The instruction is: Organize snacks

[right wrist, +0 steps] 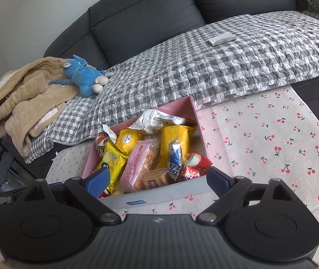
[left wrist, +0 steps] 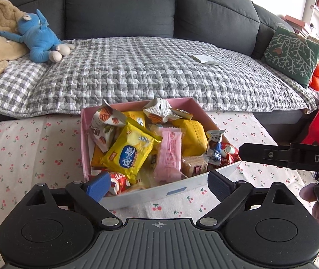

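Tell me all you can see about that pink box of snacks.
The box is an open, lidless rectangular tray, seemingly cardboard, pink on the inside walls and pale on its near outer wall, which carries a small blue label. It sits flat on the cherry-print cloth before the sofa, heaped with wrapped snacks. Neither gripper touches it.

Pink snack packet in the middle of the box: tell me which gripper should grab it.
Probably the left. In its own view the left gripper is open and lined up with the pink packet, just beyond its fingertips. The right gripper, also open, comes in from the box's right side, nearer the red wrapper.
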